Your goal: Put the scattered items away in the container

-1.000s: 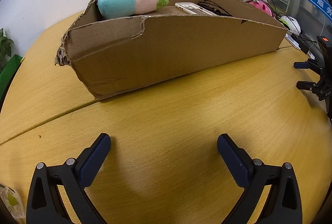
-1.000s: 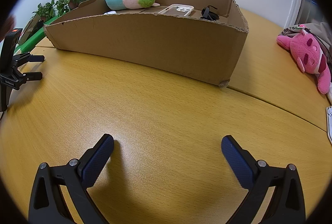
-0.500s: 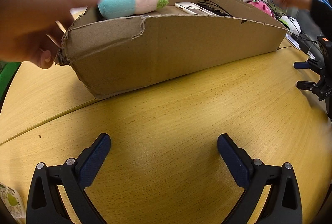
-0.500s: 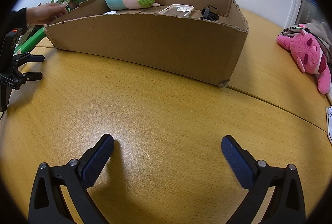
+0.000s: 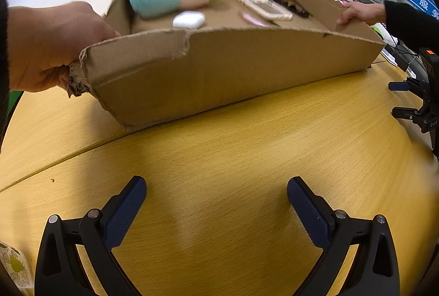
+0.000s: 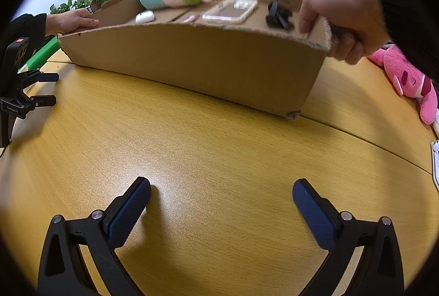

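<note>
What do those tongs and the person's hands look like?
Both pairs of tongs, left tongs and right tongs, are black plastic frames shaped like forks, with silver rivets and dark blue textured pads on the tips. One set bears an orange marking on top. No cables show. The hands are bare, with black knit sleeves at the wrists.

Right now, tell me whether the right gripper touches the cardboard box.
Apart. The right wrist view shows bare table between the open right gripper and the cardboard box.
</note>
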Available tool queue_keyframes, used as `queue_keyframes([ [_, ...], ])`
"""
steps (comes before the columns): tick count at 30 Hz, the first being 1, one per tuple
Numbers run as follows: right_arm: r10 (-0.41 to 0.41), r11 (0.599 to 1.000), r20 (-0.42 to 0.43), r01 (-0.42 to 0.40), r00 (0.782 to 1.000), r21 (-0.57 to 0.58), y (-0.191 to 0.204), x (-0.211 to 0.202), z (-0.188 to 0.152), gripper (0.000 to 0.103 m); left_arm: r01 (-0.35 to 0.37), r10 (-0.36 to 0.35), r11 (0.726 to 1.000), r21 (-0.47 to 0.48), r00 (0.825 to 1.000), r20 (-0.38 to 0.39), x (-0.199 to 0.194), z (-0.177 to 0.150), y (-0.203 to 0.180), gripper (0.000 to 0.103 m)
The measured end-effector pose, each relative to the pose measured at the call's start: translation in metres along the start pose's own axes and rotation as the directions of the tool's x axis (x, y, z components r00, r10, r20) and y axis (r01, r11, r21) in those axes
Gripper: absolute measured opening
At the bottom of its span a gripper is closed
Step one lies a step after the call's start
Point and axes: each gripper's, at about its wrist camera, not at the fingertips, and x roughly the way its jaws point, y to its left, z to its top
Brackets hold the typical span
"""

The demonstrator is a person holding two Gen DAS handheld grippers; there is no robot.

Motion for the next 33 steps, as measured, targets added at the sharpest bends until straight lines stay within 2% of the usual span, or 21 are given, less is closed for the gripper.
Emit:
queue_keyframes([
  [33,0.015,1.000,-0.003,-0.015,1.000,-0.016,-0.0019,-0.0034,0.0012,0.103,0.002,-0.002,1.000,0.004,1.000,0.000,0.0008,0.0020,0.0019,0.103],
])
